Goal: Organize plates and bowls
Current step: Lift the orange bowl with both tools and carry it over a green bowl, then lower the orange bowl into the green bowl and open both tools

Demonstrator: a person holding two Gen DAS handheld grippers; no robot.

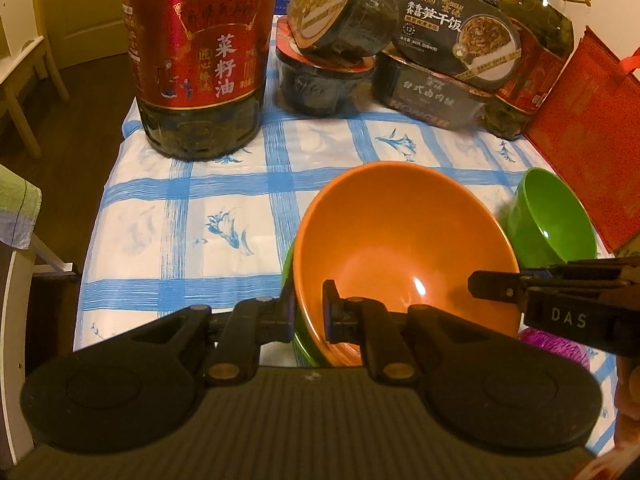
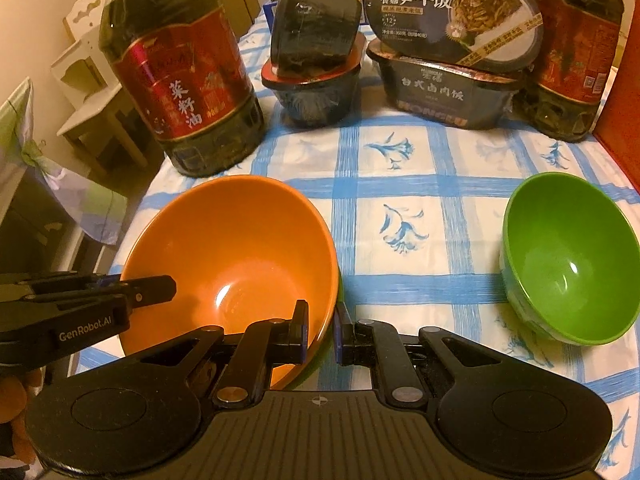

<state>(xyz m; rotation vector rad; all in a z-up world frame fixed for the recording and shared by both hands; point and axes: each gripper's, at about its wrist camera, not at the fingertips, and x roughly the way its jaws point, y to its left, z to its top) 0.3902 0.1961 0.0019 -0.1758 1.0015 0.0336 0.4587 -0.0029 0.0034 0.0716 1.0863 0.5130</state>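
A table with a blue-and-white checked cloth [image 2: 400,160] fills both views. At its far side stand two big oil bottles with red labels, one far left [image 2: 180,80] and one far right [image 2: 568,60]. Between them sit stacks of dark food tubs [image 2: 452,60].

Near the front is a big orange bowl [image 2: 232,256]. It is tipped, and a green rim [image 1: 289,256] peeks out from under its left side. A small green bowl [image 2: 568,256] sits well apart on the right, near a red bag [image 1: 588,152].

The left gripper [image 1: 310,312] is pinched shut on the near left rim of the orange bowl. The right gripper [image 2: 322,330] is pinched shut on its near right rim. Each rim runs between the two fingers.

A bit of purple thing [image 1: 556,346] shows near the right gripper; I cannot tell what it is.
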